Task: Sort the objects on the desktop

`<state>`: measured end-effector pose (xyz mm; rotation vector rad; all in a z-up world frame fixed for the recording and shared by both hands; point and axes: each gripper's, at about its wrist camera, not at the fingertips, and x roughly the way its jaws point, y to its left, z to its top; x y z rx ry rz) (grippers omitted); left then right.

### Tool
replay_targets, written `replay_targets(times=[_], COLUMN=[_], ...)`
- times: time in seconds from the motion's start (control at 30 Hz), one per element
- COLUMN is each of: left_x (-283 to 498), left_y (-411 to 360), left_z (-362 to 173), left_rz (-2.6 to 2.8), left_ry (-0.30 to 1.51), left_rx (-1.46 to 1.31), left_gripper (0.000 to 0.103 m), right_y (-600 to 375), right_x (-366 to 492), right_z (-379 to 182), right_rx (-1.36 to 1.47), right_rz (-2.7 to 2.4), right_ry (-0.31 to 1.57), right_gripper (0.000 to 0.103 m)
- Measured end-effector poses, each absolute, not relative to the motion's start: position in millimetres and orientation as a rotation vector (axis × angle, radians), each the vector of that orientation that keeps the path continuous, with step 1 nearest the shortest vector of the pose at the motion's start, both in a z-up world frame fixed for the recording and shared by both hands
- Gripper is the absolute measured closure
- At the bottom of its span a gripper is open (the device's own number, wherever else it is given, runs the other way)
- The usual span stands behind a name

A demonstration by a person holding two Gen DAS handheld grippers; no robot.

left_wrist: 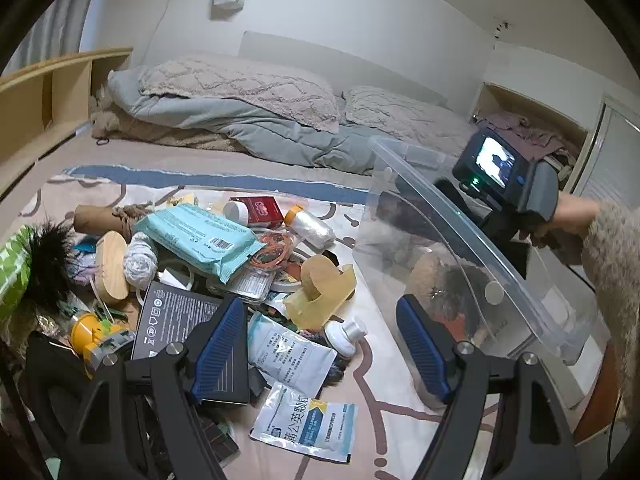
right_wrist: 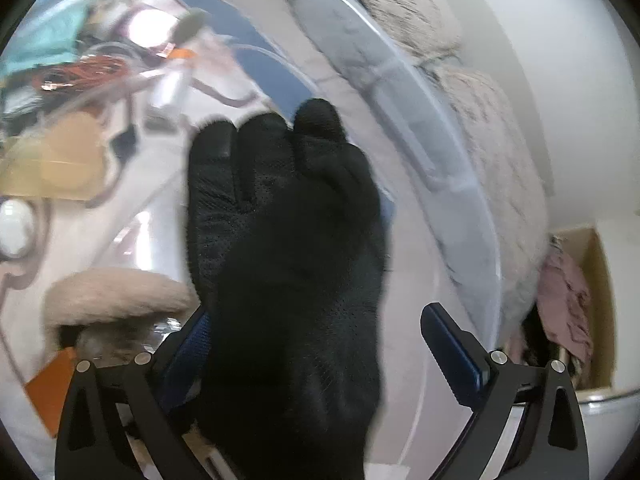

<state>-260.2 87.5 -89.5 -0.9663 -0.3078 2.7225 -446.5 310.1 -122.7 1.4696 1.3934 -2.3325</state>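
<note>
The black glove [right_wrist: 288, 280] hides the clear bin's [right_wrist: 460, 152] floor; clutter beyond is blurred.

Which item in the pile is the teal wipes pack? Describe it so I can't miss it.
Start at the clear plastic bin on the bed. Left of it is the clutter pile; the wipes pack lies on top, near the middle. It is the only flat teal packet, with a barcode.
</note>
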Motion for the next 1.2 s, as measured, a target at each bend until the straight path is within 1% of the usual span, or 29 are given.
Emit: replay_targets(times=[0.13,0.33,0.43,0.5,0.53,0.57,0.63,0.73,0.8,0.9,1.07,1.2], left_x=[-258.3,-255.2,-253.2,-252.3,-252.8,-252.1,-250.8,-250.1,-250.0,-247.7,-244.1,-240.2], left_y=[88.6,92.6,92.7,92.3,92.5,92.3,92.0,90.0,87.9,85.4,87.3,93.2], left_z=[-88.7,-85.8,-85.4,-84.4,-84.7,-84.4,-83.3,-82.0,-80.8,-77.9,-71.9,-70.4], left_rz=[2.706,2.695,2.688,2.687,2.688,2.685,2.682,2.682,2.681,2.679,2.676,2.663], left_ry=[-0.32,-0.314,-0.315,-0.317,-0.319,-0.321,-0.323,-0.326,-0.337,-0.34,-0.31,-0.285], left_rx=[-0.961,-0.952,-0.953,-0.952,-0.95,-0.947,-0.943,-0.94,-0.939,-0.933,-0.929,-0.935], left_gripper=[0.024,0.024,0.024,0.024,0.024,0.024,0.024,0.024,0.024,0.024,0.024,0.024], right_y=[321.1,331.8,328.4,325.2,324.0,321.7,319.2,315.7,312.2,309.2,311.7,317.9], right_x=[-436.7,-431.1,-429.6,-429.4,-429.4,-429.6,-432.0,-428.6,-426.1,-418.9,-398.9,-375.2], right_z=[-102.7,-60.0,-53.6,-55.0,-56.7,-62.2,-74.7,-93.8,-104.6,-106.2,-88.8,-71.7], right_rx=[1.384,1.347,1.351,1.378,1.4,1.436,1.519,1.608,1.649,1.643,1.597,1.547], right_rz=[-2.436,-2.547,-2.563,-2.549,-2.537,-2.523,-2.465,-2.387,-2.346,-2.345,-2.433,-2.515], right_ry=[1.415,1.204,1.129,1.071,1.053,1.037,0.989,0.991,0.992,0.985,0.94,0.841], right_gripper=[0.002,0.002,0.004,0.021,0.035,0.047,0.063,0.074,0.074,0.074,0.074,0.074])
